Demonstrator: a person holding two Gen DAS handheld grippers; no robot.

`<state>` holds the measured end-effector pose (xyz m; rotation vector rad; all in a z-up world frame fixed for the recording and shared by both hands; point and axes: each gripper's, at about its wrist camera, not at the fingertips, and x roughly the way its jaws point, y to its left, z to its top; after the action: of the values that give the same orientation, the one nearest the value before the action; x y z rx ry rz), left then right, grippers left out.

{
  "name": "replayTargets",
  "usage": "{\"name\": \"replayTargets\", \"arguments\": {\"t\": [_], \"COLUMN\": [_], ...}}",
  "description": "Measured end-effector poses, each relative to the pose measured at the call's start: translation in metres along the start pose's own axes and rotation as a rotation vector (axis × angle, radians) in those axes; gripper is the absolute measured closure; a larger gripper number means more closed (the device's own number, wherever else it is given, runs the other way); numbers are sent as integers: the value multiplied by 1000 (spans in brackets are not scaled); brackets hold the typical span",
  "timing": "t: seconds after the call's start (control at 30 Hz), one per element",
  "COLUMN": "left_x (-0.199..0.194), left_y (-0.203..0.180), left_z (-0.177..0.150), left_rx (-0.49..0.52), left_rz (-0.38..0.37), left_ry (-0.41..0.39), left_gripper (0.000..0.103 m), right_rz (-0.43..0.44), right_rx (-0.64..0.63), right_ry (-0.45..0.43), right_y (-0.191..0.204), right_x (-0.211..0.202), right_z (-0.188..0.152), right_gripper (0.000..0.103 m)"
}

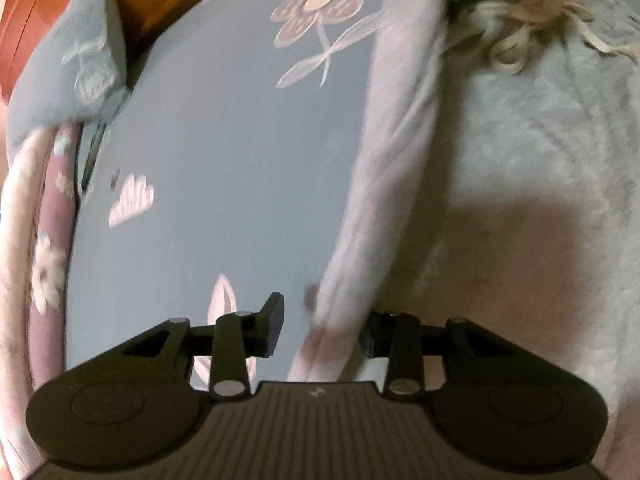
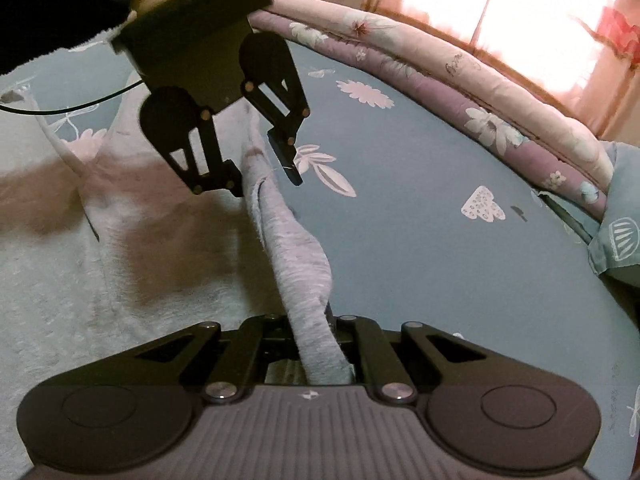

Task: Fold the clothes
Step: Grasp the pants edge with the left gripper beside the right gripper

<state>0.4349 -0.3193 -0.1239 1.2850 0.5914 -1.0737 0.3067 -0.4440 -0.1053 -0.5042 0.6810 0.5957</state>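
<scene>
1. Garment [image 2: 308, 280], grey, lies on bed [image 2: 420, 240] as a long bunched strip beside white fluffy blanket [image 2: 60, 280].
2. R tool [image 2: 320, 344] clamped on garment end.
3. L tool [image 2: 266, 172] fingers apart, straddling garment, not pressing.

Blue sheet [image 2: 420, 240] lies open; rolled quilt [image 2: 500, 120] walls its far edge.
</scene>
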Motion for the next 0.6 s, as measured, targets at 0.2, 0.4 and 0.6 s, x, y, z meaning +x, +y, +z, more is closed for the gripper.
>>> {"name": "replayTargets", "arguments": {"t": [0.2,0.4,0.6], "left_x": [-1,-11,-40], "left_y": [11,10,1], "left_z": [-25,-35,-41], "left_rx": [-85,-113,-154], "left_rz": [-13,9,40], "left_ry": [55,82,29], "left_gripper": [64,94,97], "right_rz": [3,-9,-35], "right_rx": [6,13,18], "right_ry": [3,8,16], "right_y": [1,5,14], "right_x": [-3,-8,-16], "right_z": [0,0,3], "right_gripper": [96,95,95]}}
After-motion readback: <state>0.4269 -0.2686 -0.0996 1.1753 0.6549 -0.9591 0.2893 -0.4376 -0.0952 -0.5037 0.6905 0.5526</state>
